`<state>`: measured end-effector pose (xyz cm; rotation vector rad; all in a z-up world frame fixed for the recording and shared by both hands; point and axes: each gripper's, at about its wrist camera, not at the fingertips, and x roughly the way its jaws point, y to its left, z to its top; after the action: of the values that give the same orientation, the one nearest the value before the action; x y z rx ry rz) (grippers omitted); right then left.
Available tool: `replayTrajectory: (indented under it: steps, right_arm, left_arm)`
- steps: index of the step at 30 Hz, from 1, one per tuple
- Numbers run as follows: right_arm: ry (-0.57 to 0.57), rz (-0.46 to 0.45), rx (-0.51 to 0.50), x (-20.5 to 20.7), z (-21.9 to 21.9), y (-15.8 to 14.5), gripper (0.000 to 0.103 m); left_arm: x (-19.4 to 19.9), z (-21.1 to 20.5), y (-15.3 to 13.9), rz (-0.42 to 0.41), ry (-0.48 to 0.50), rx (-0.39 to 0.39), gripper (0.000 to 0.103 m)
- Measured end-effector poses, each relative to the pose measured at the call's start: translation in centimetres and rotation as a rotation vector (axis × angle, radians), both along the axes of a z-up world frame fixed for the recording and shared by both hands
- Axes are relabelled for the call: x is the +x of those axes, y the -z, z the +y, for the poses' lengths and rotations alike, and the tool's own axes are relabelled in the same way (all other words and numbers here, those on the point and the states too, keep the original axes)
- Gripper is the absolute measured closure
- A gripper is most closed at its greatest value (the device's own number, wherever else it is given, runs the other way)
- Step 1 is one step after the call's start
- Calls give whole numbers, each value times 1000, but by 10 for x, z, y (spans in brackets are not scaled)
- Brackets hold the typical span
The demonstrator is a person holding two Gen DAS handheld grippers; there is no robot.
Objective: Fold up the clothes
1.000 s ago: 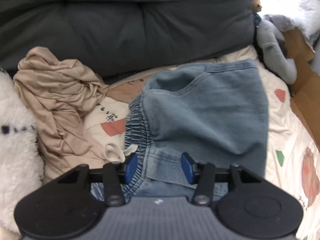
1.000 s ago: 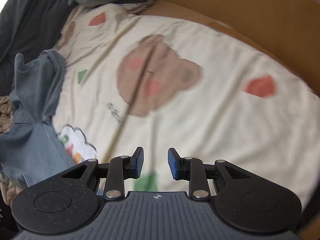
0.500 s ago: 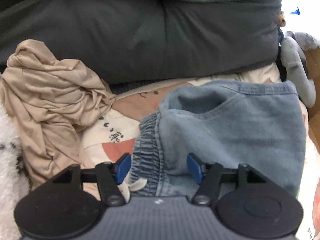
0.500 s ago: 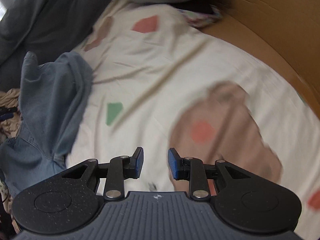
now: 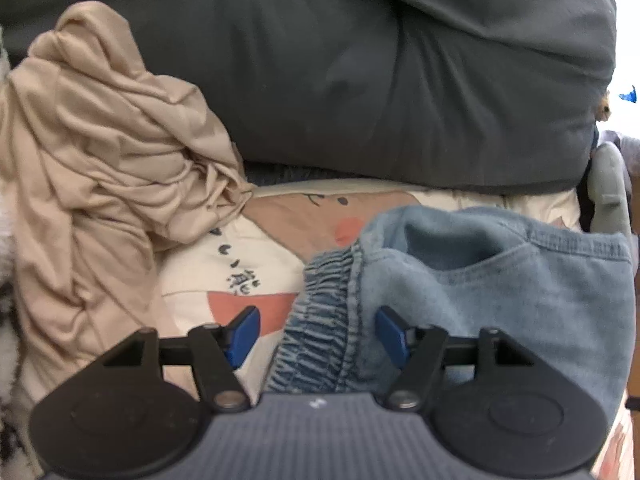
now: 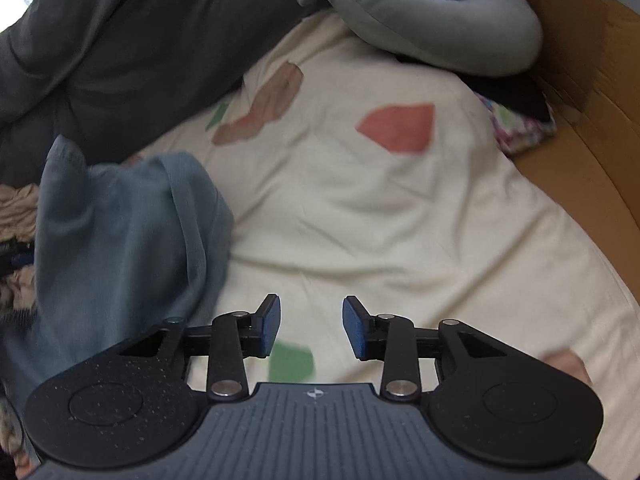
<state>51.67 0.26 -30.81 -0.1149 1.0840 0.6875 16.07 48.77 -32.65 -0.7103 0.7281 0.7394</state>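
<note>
The left tongs [image 5: 316, 332] stand wide open at the bottom of the left view, their blue pads either side of the gathered waistband of the denim shorts [image 5: 500, 288], not clamped on it. The shorts lie at lower right on the patterned sheet [image 5: 240, 264], with a beige garment [image 5: 100, 168] crumpled at left. The right tongs [image 6: 311, 330] are open and empty above the sheet [image 6: 380, 208], shorts [image 6: 120, 232] at left.
</note>
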Motion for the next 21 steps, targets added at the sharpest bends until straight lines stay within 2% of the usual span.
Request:
replayTrajectory:
  steps: [4, 9, 12, 15, 21]
  right_arm:
    - [0, 0, 28, 17, 35, 3, 57]
    - [-16, -8, 88, 36, 79, 2, 55]
    - [-48, -15, 117, 45, 107, 1, 49]
    - [-75, -17, 137, 54, 132, 1, 38]
    - [-142, 31, 140, 67, 169, 15, 33]
  left_arm:
    - [10, 5, 3, 5, 40, 0, 34]
    - [22, 14, 11, 16, 78, -19, 24]
    - [28, 18, 16, 6, 112, -30, 24]
    - [34, 21, 21, 4, 132, -31, 23]
    - [46, 25, 29, -12, 158, -62, 20]
